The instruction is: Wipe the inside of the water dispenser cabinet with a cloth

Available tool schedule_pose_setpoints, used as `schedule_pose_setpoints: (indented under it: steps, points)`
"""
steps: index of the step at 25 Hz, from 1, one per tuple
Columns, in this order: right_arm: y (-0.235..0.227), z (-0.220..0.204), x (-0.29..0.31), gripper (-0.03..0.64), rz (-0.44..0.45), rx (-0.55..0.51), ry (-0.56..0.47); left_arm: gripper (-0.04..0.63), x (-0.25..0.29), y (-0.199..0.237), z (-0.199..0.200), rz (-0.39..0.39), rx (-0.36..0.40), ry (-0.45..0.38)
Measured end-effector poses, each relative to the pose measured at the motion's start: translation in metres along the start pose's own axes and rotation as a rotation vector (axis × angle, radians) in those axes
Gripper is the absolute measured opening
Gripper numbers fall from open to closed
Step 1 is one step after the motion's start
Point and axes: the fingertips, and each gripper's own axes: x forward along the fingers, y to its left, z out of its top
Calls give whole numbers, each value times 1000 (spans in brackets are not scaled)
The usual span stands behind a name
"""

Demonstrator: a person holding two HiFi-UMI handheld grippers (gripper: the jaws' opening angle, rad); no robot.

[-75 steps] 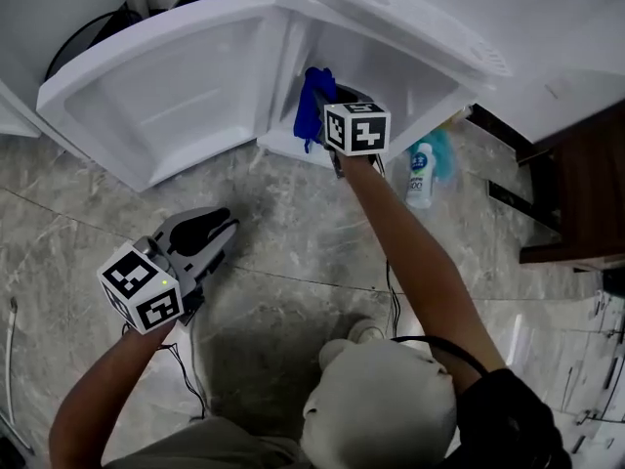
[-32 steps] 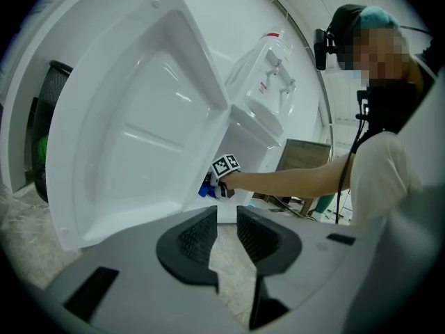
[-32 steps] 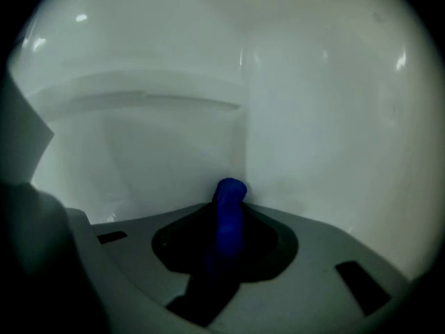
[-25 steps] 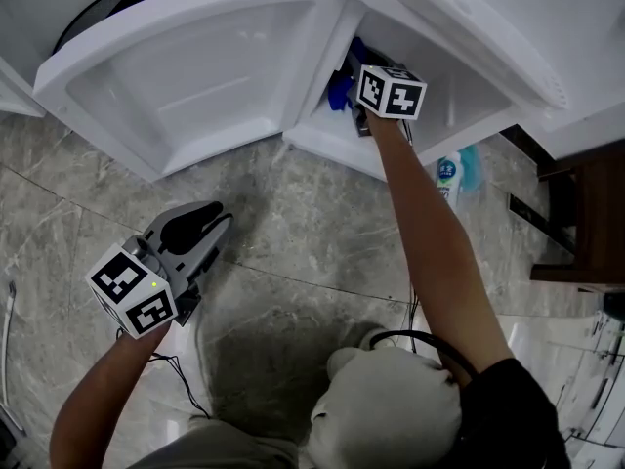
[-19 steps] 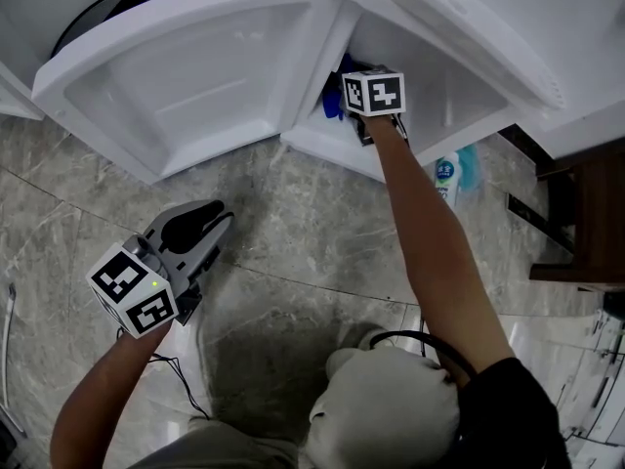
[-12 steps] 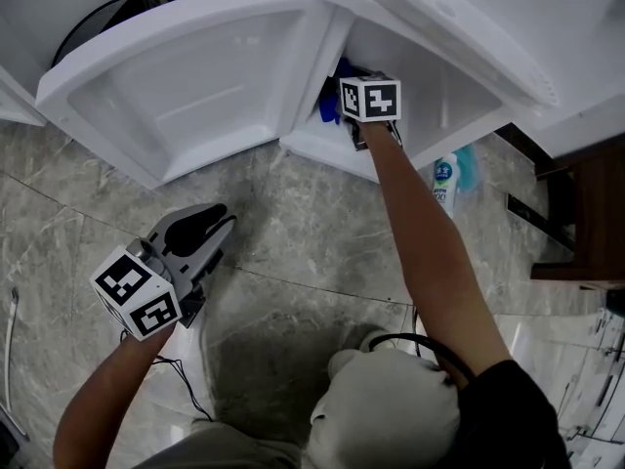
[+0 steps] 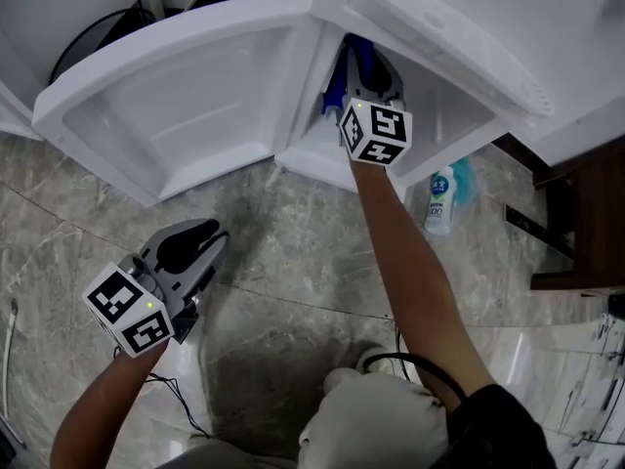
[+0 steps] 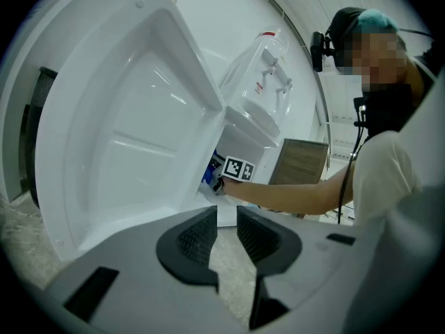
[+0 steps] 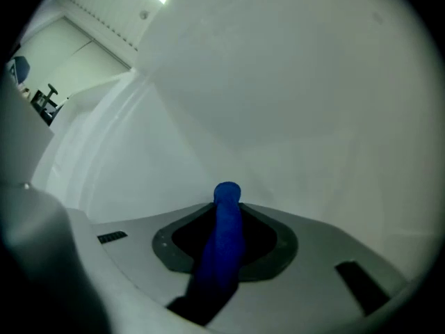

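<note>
Got the right gripper [image 7: 363, 66] poked into the cabinet [image 7: 444, 115] at top centre of the head view, jaws clamped on the blue cloth [image 7: 335, 91], cloth tip close to the white inner wall. Tight in there, hinge edge just to the left. Open door [image 7: 186, 96] hogging the upper left. Left gripper [image 7: 207, 234] lower left over the marble floor [image 7: 293, 252], jaws only a narrow slit apart, nothing between, loads of room around. White bottle [image 7: 439, 201] right of the arm, near the cabinet's bottom edge.
</note>
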Motion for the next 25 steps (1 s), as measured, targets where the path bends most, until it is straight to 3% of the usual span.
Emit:
schedule_pose_setpoints:
  steps: [4,7,10,15,21,25]
  points:
    - [8,60,-3,78,-22,-31,-185,92,2,1,11,1,10,-14]
    - [8,92,5,78,-48,-53,-261,92,6,-3,17,-10,1,-27]
    - [0,90,19,78,-74,-67,-239,92,5,-8,28,-26,-50,-70]
    - [-11,84,39,78,-93,-92,-180,92,4,-11,43,-31,-53,-110]
    - [-10,85,38,78,-72,-95,-157,92,6,-20,25,-51,-76,-75]
    - [9,94,11,78,-55,-106,-218,92,7,-26,17,-77,-65,-45]
